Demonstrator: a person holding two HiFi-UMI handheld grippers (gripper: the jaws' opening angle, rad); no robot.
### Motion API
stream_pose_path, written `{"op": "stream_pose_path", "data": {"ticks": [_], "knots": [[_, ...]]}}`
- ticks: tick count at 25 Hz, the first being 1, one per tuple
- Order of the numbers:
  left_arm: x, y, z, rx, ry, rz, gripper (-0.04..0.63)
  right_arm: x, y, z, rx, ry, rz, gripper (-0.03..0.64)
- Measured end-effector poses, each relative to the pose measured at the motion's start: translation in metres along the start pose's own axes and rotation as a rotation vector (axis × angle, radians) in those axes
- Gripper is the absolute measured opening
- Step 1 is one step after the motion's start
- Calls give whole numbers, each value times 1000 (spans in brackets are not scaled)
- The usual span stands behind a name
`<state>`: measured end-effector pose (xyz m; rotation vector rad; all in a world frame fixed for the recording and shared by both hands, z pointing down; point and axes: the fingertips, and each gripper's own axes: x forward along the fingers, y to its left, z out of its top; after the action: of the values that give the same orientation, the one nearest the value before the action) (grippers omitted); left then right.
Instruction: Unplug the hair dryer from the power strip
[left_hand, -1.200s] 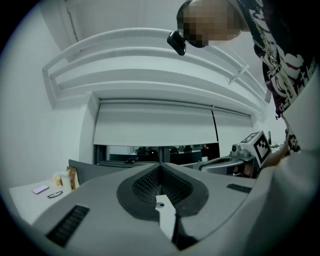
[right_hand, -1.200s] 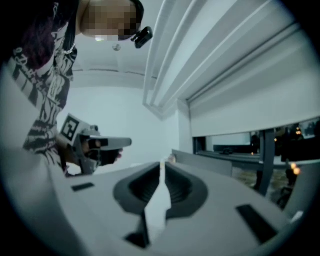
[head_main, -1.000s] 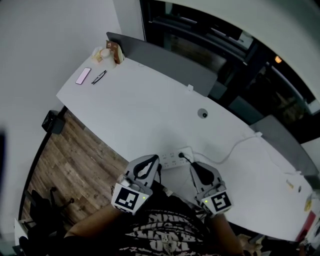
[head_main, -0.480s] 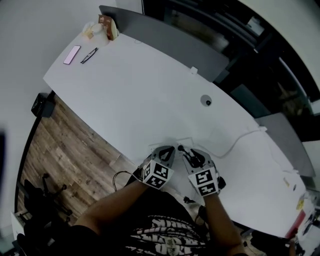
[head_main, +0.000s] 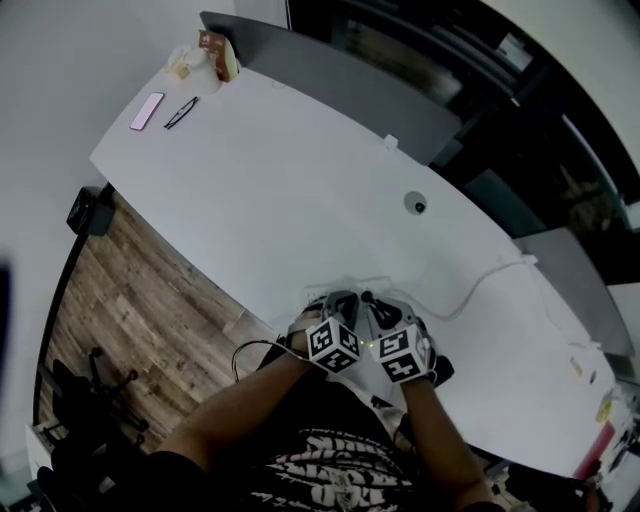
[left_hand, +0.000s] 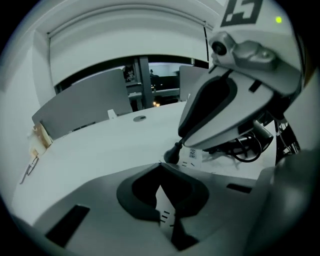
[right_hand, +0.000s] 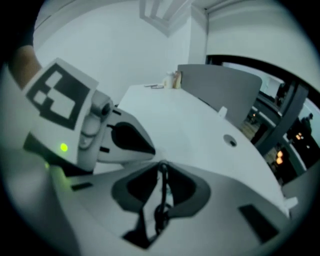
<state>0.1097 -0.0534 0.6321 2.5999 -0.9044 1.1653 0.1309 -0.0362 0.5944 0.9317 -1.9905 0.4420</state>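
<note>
Head view steeply down over desk (head_main: 300, 180); gripper views close, low, sharing desk.

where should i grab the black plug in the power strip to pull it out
Grip the black plug by its body, close above the white power strip. Come from above: it stands up out of the strip, so a pinch across its sides probably pulls straight.

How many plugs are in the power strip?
1: a black plug in the white power strip, at the right gripper. That gripper and the left gripper cover part of it, so more may be hidden.
</note>
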Motion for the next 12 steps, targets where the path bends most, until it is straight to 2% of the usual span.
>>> {"op": "stream_pose_path", "data": {"ticks": [3, 5, 7, 10, 12], "knots": [[3, 3, -4, -18, 25, -15, 28, -30, 14, 16, 61, -102, 4, 78], [4, 7, -5, -65, 34, -41, 28, -41, 30, 15, 163, -172, 38, 78], [7, 8, -8, -101, 52, -77, 28, -35, 43, 2, 251, -197, 55, 75], [12, 3, -16, -98, 117, -139, 28, -6, 40, -15, 360, -197, 17, 74], [13, 1, -18, -99, 130, -167, 28, 3, 31, -17, 432, -223, -26, 75]]}}
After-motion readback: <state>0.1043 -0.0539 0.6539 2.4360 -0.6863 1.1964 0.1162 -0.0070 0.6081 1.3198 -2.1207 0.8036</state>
